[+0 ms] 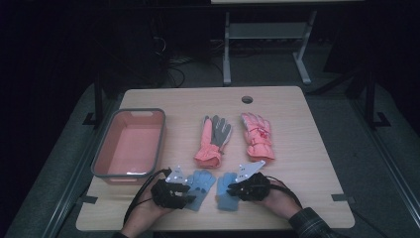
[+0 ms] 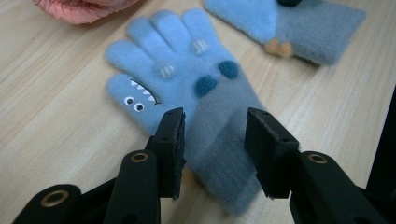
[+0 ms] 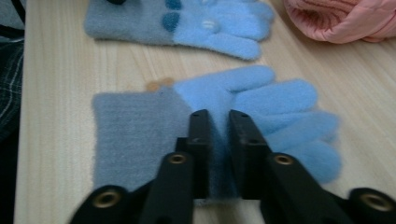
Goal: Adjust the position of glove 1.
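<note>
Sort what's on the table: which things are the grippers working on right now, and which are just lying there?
In hand:
- left blue glove, with the open left gripper straddling its grey cuff
- right blue glove, pinched by the right gripper

Lying about:
- pink and grey glove
- pink glove
- pink bin with a grey rim, at the table's left, nothing in it

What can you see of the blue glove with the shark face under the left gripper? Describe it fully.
The blue glove is fuzzy knit, light blue with a grey cuff. It has googly eyes and white teeth on the thumb, two dark blue spots and pale patches. It lies flat on the wooden table. The left gripper is open, straddling its cuff.
</note>
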The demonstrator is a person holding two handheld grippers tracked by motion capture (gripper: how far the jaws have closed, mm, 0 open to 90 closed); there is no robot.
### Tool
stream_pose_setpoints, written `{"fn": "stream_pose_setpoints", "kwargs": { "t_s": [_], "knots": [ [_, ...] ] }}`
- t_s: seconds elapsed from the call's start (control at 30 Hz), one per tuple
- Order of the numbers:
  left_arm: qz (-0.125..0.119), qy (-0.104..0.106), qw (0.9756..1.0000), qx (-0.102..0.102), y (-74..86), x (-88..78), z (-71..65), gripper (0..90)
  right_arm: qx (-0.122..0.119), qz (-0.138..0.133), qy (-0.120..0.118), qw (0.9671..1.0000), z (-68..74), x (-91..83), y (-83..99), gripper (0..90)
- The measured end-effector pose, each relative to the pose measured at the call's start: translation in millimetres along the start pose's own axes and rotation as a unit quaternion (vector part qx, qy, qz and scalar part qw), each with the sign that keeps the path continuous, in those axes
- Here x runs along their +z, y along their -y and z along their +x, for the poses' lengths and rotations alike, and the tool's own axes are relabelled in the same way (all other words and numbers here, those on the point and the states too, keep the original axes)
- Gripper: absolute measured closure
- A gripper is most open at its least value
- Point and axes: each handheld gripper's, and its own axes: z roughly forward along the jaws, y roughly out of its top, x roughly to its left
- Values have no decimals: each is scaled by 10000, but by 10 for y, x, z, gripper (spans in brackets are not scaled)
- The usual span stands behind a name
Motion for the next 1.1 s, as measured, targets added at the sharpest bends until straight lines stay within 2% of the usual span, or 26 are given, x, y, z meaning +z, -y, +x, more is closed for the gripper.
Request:
{"fn": "stream_pose_setpoints", "kwargs": {
  "t_s": [0.07, 0.1, 0.23, 0.37, 0.53, 0.57, 0.67, 0.7, 0.77, 0.9, 0.97, 1.03, 1.1],
  "knots": [
    [19, 15, 10000, 55, -6, 11, 6, 572, 51, 25, -25, 10000, 0, -9, -4, 838],
    [25, 29, 10000, 46, -15, 20, 5, 572, -7, 22, -10, 10000, -15, -11, -2, 843],
    [22, 109, 9998, 153, -66, 70, 4, 574, 233, -107, -20, 9997, -66, -136, 9, 852],
    [43, 330, 9989, 330, -162, 162, -15, 574, 481, -319, 74, 9983, -132, -295, 53, 852],
    [28, 532, 9973, 496, -254, 263, -68, 582, 580, -443, 229, 9971, -196, -456, 122, 852],
    [-8, 586, 9971, 491, -268, 287, -80, 594, 567, -473, 253, 9969, -205, -475, 130, 852],
    [2, 745, 9957, 551, -309, 320, -96, 714, 599, -572, 291, 9961, -226, -534, 141, 852],
    [1, 759, 9955, 572, -331, 336, -102, 763, 595, -579, 302, 9961, -231, -548, 141, 851],
    [9, 812, 9951, 564, -359, 357, -104, 804, 594, -596, 318, 9959, -232, -560, 139, 851],
    [72, 1036, 9923, 671, -443, 428, -113, 852, 584, -622, 328, 9958, -238, -578, 137, 851],
    [82, 1130, 9902, 815, -501, 480, -146, 854, 592, -655, 343, 9955, -240, -598, 136, 851],
    [81, 1194, 9889, 878, -552, 529, -179, 855, 607, -684, 346, 9952, -243, -620, 139, 851],
    [100, 1247, 9866, 1044, -638, 595, -207, 854, 630, -706, 354, 9949, -250, -652, 144, 851]
  ]
}}
